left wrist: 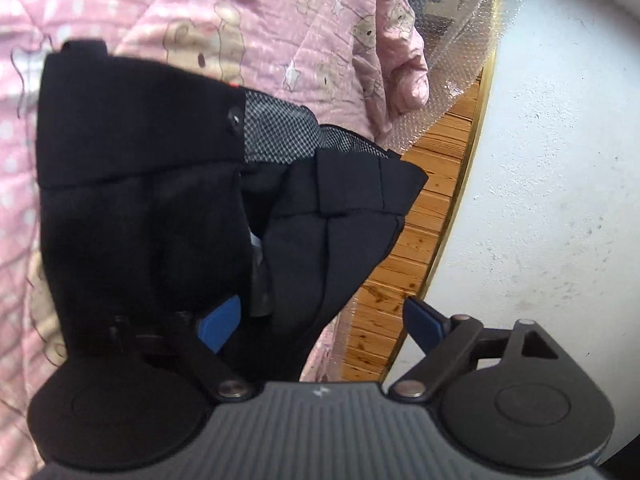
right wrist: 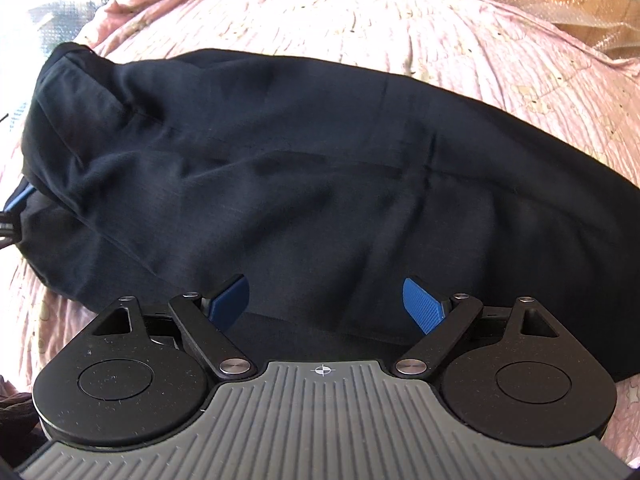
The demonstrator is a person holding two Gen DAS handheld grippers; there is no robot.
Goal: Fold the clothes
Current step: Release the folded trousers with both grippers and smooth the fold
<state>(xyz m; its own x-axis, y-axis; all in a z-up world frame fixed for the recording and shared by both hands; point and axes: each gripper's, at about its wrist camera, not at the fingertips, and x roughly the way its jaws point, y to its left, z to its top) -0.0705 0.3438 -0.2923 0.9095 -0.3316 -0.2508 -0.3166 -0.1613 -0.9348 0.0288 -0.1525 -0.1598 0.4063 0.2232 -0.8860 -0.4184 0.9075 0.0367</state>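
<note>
Black trousers point(right wrist: 280, 168) lie spread across a pink quilt in the right wrist view, waist end to the left. The left wrist view shows that waist end close up point(left wrist: 140, 152), with its band, a button and grey mesh lining point(left wrist: 280, 124). My left gripper point(left wrist: 322, 308) is open at the waist end. Dark cloth drapes over its left blue finger point(left wrist: 220, 322) and fills part of the gap, while the right finger point(left wrist: 424, 324) is bare. My right gripper point(right wrist: 323, 286) is open just above the near edge of the trousers, with cloth lying between its blue fingers point(right wrist: 422, 306).
The pink quilt point(left wrist: 280, 20) with a bear print covers the bed. Bubble wrap point(left wrist: 452, 20) lies along its edge, beside wooden boards point(left wrist: 424, 208), a brass strip and a white wall point(left wrist: 560, 160). A blue finger of the left gripper point(right wrist: 18, 198) shows at the left edge.
</note>
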